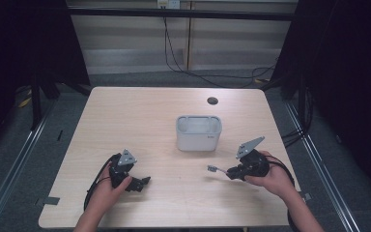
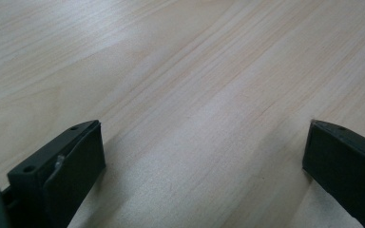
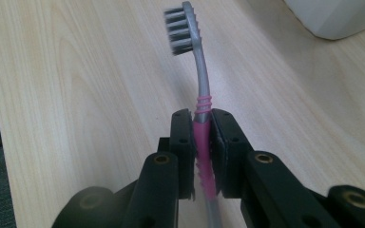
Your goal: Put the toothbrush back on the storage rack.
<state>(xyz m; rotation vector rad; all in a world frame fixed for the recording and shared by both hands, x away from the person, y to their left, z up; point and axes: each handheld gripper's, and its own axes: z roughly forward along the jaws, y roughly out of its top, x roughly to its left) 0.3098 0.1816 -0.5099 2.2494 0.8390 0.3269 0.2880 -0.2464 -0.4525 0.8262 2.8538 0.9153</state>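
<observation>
My right gripper (image 3: pixel 202 128) pinches a light, stiff toothbrush (image 3: pixel 197 76) at its ribbed pink grip; my left gripper (image 2: pixel 204 156) gapes empty above the bench (image 1: pixel 140 111).

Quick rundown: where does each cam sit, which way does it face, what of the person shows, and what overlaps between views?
High view: above the person's side, looking forward and down on the table; both forearms, left gripper, right gripper, white bin.
Left gripper view: rides the left gripper, aimed along its wide-apart jaws at bare tabletop.
Right gripper view: rides the right gripper, looking along jaws clamped on the pink grip of a toothbrush; bin corner at top right.
Shared: high and right gripper views both show toothbrush and bin.
</observation>
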